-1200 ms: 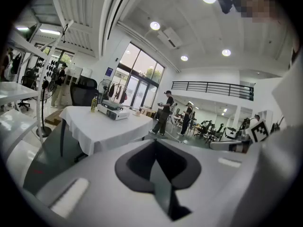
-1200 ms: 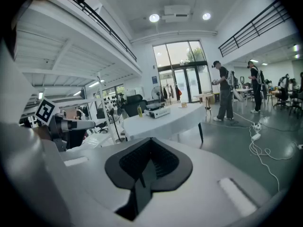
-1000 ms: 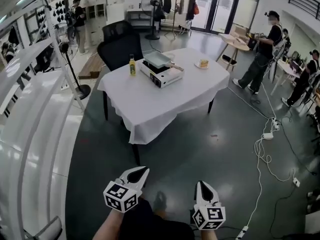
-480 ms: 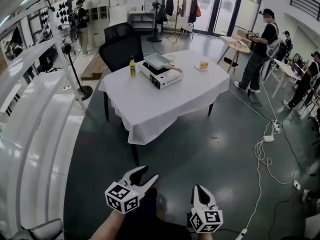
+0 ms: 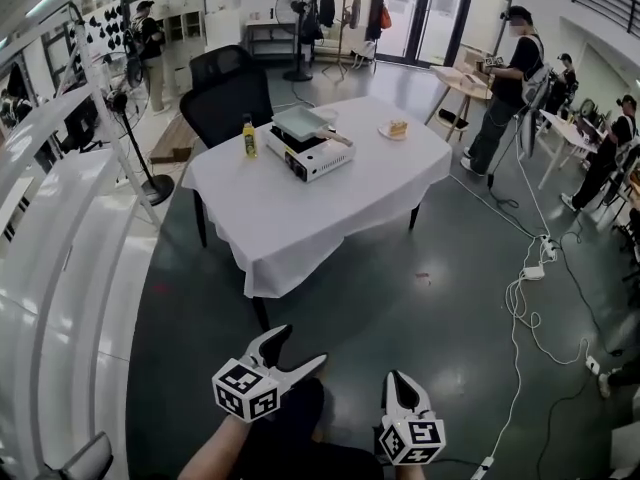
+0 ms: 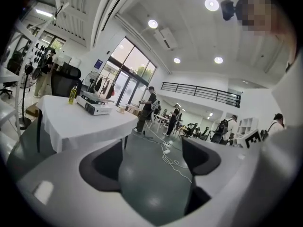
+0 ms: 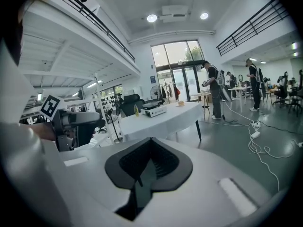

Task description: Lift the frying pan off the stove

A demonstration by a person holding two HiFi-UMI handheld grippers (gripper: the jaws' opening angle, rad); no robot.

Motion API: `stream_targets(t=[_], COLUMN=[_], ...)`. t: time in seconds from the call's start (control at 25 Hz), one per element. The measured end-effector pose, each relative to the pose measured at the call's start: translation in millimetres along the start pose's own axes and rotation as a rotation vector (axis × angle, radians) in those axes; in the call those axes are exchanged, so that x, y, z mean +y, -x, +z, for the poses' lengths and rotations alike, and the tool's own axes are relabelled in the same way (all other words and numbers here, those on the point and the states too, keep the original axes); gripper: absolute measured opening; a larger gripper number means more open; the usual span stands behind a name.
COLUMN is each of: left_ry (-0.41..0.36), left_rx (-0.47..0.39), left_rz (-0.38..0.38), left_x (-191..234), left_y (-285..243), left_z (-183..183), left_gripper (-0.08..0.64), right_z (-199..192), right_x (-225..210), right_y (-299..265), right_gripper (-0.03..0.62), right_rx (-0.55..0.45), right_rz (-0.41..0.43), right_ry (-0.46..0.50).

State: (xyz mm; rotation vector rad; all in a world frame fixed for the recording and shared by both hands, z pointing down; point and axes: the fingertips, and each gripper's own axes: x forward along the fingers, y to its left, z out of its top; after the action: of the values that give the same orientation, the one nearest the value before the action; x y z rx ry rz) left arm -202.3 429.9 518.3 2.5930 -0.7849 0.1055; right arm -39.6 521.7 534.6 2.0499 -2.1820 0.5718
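The frying pan [image 5: 305,121] is on the stove [image 5: 316,158], toward the far edge of the counter [image 5: 300,218], not yet reached or lifted. The left gripper [image 5: 301,346] has just spread its empty fingers; the right gripper [image 5: 398,378] has them pressed together.

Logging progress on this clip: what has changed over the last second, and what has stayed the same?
The left gripper has just been opening: its jaws were shut a second ago and now stand wide apart with nothing between them. The right gripper stays shut and empty. The pan still sits on the stove on the table, far from both grippers.
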Motion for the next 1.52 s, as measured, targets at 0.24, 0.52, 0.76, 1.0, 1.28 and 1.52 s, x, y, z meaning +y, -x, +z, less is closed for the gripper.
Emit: stream_targets(t=[0.24, 0.52, 0.76, 1.0, 1.28, 1.52], left_ry=[-0.121, -0.118, -0.097, -0.091, -0.103, -0.063], left_rx=[0.053, 0.030, 0.012, 0.024, 0.020, -0.001], left_rz=[-0.036, -0.048, -0.050, -0.067, -0.077, -0.051], left_x=[23, 69, 100, 124, 151, 159], left_y=[-47, -91, -125, -153, -173, -170], left_z=[24, 71, 93, 103, 111, 111], left_gripper=[0.428, 0.428, 0.428, 0.427, 0.428, 0.432], right_z=[36, 71, 89, 101, 107, 98], right_x=[-11, -25, -44, -57, -65, -65], right_y=[-56, -113, -153, -188, -223, -225], right_gripper=[0.005, 0.005, 0.005, 0.005, 0.005, 0.005], right_rx=[-0.002, -0.010, -0.010, -0.011, -0.023, -0.010], right_rz=[0.023, 0.006, -0.023, -0.049, -0.069, -0.073], right_ry=[0.002, 0.010, 0.002, -0.005, -0.007, -0.025])
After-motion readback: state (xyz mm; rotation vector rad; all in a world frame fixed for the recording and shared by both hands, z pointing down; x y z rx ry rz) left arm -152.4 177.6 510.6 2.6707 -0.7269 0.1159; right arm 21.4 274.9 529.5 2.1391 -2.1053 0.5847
